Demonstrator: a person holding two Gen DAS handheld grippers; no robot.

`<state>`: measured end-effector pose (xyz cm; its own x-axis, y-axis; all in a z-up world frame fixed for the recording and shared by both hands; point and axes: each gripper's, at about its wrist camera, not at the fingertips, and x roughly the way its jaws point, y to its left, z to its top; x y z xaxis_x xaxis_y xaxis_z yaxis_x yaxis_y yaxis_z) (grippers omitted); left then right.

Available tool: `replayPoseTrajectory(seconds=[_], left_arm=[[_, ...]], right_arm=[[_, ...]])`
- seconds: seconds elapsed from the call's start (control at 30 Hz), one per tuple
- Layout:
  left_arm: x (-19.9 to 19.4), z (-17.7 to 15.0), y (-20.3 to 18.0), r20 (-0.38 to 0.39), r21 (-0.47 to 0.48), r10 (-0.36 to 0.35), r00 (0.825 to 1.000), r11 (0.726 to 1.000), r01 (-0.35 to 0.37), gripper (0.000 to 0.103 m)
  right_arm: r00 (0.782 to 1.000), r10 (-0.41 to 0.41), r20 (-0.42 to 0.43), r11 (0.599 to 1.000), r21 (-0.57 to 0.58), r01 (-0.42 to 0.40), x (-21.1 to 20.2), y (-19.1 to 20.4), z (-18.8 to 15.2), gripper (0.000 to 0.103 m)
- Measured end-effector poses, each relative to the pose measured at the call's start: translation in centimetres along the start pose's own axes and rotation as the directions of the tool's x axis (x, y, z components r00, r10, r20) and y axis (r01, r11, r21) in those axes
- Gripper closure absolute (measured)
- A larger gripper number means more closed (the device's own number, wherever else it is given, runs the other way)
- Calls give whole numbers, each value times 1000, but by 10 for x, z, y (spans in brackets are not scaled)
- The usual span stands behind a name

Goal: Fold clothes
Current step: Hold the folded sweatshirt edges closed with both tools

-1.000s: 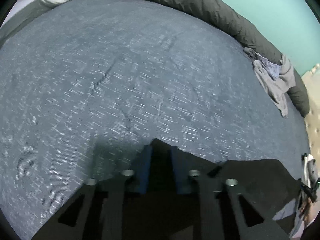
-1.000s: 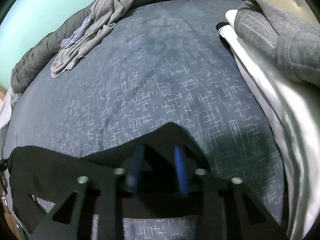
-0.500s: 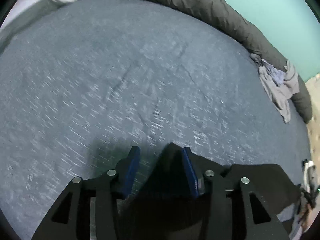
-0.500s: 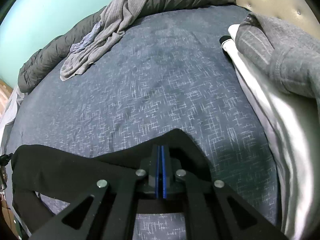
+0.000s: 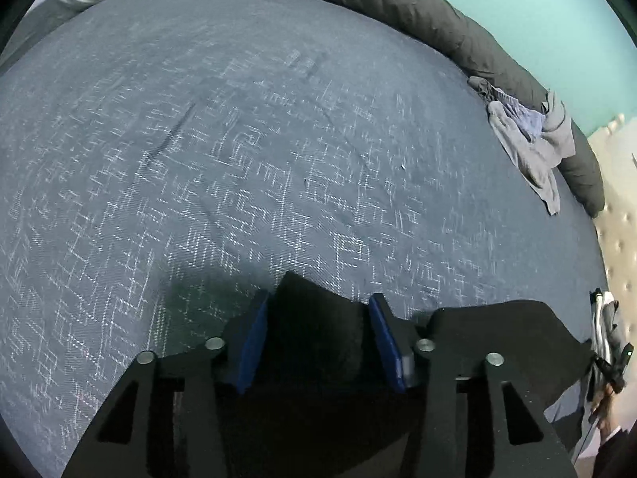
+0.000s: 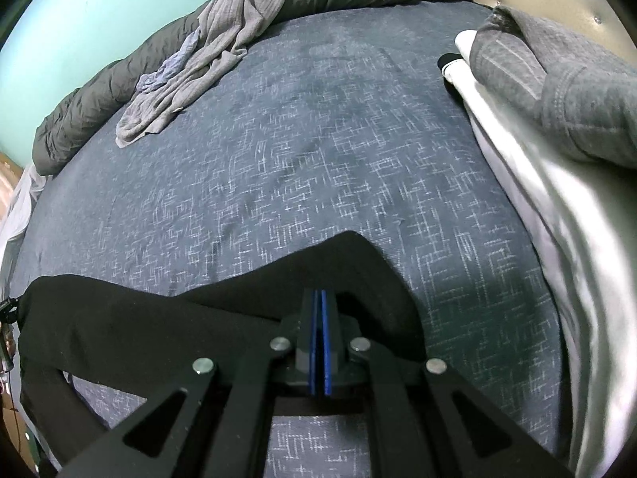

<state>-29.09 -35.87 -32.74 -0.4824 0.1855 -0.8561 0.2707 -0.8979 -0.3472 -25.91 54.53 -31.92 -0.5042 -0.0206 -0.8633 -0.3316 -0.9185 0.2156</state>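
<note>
Two grippers are pointing steeply down at the near edge of the bed, each at a corner of the black garment (image 6: 131,318). Its cloth is lying slack on the blue patterned bedspread (image 5: 278,159). The left gripper (image 5: 318,310) has just been closing, pads standing apart with a black peak between them. The right gripper (image 6: 318,310) is clenching the cloth. Farther off, a grey garment (image 6: 207,51) is lying crumpled against a dark rolled duvet (image 5: 398,4).

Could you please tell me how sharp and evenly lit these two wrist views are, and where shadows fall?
Left wrist view: fisheye-bent, the bedspread weave smeared by blur, a shadow ahead of the left gripper. Right wrist view: crisper, a shadow right of the black garment, sheen on the white sheet.
</note>
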Motion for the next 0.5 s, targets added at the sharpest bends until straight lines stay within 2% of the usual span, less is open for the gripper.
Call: replayPoseTrajectory(seconds=[0.13, 0.23, 0.27, 0.33, 0.43, 0.5], left_arm=[[-11, -1, -1, 4, 30, -3, 1000, 1000, 3, 63], [-24, -2, -8, 21, 37, -1, 1000, 999, 0, 73], [-28, -3, -10, 28, 34, -10, 1000, 999, 9, 86], [-36, -5, -14, 46, 42, -6, 999, 999, 4, 89], [-46, -11, -20, 72, 69, 41, 997, 997, -46, 93], [-55, -8, -22, 117, 65, 72, 990, 995, -80, 95]], right_arm=[[1000, 0, -3, 1000, -1, 0, 1, 0, -2, 101], [1000, 2, -2, 1000, 3, -2, 1, 0, -4, 101], [1000, 4, -1, 1000, 5, -4, 0, 0, -4, 101], [1000, 3, 0, 1000, 2, -3, -1, 1, -4, 101], [1000, -1, 2, 1000, -8, 1, -4, 2, -4, 101], [1000, -7, 10, 1000, -4, 7, -8, 1, -4, 101]])
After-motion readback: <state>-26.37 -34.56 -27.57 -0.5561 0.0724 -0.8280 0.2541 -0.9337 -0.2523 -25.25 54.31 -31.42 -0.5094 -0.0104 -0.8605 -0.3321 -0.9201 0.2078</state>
